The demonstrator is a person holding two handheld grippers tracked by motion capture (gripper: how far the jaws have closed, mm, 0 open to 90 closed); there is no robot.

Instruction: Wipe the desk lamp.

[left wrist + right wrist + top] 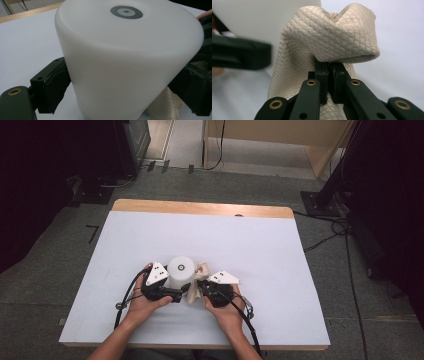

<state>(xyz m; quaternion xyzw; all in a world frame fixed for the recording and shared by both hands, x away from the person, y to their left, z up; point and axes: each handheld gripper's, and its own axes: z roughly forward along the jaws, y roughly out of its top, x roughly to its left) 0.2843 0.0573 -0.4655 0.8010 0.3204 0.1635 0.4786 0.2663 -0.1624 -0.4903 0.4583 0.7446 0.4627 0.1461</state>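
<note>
A white cylinder (181, 271) with a grey ring on top stands upright near the front middle of the white table (150, 235). My left gripper (172, 295) is shut on the cylinder (125, 62); one black pad (52, 85) presses its left side and the other its right. Beside the cylinder on the right lies a beige quilted cloth (201, 274), bunched up. My right gripper (201, 287) is shut on a fold of this cloth (332, 37), its jaws (329, 75) pinched tight together. The cloth (166, 105) touches the cylinder's base.
The table's far edge is a bare wooden strip (200, 208). Black stands and cables (330, 227) sit on the grey floor beyond and to the right. Both hands rest close together near the front edge.
</note>
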